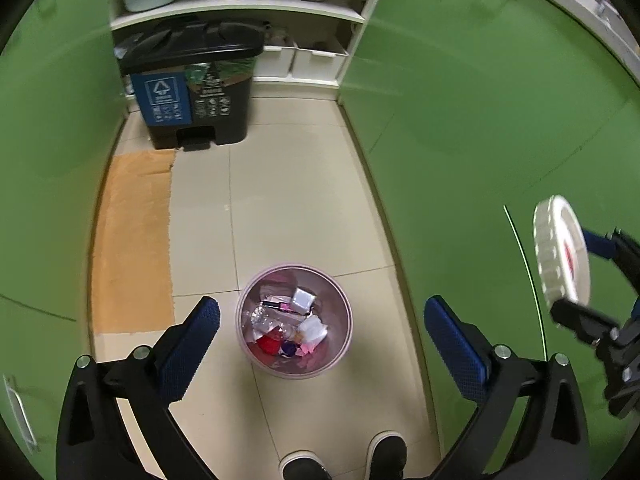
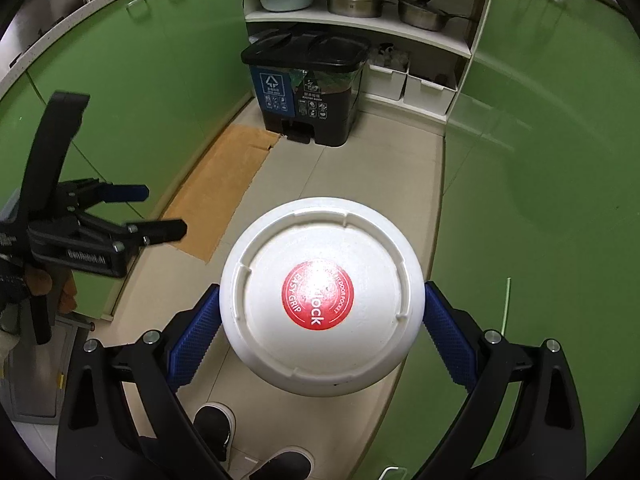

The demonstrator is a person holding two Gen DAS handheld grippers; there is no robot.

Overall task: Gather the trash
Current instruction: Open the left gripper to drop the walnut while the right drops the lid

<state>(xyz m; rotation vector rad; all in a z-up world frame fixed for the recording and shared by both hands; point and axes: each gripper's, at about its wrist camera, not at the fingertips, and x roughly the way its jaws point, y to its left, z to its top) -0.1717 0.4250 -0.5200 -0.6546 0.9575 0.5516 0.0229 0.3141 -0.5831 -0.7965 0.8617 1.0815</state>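
A small pink waste bin (image 1: 294, 368) stands on the tiled floor, holding several pieces of trash such as wrappers and a red scrap. My left gripper (image 1: 322, 340) is open and empty, high above the bin. My right gripper (image 2: 322, 328) is shut on a round white lid (image 2: 322, 308) with a red sticker, held above the floor. The lid (image 1: 560, 252) and right gripper (image 1: 588, 280) also show at the right edge of the left wrist view. The left gripper (image 2: 160, 212) shows at the left of the right wrist view.
A black two-part pedal bin (image 1: 192, 84) stands at the far end below white shelves (image 1: 240, 8) with pots. Green cabinets (image 1: 480, 100) line both sides of the narrow floor. Flat cardboard (image 1: 136, 236) lies on the left. The person's shoes (image 1: 384, 456) are below.
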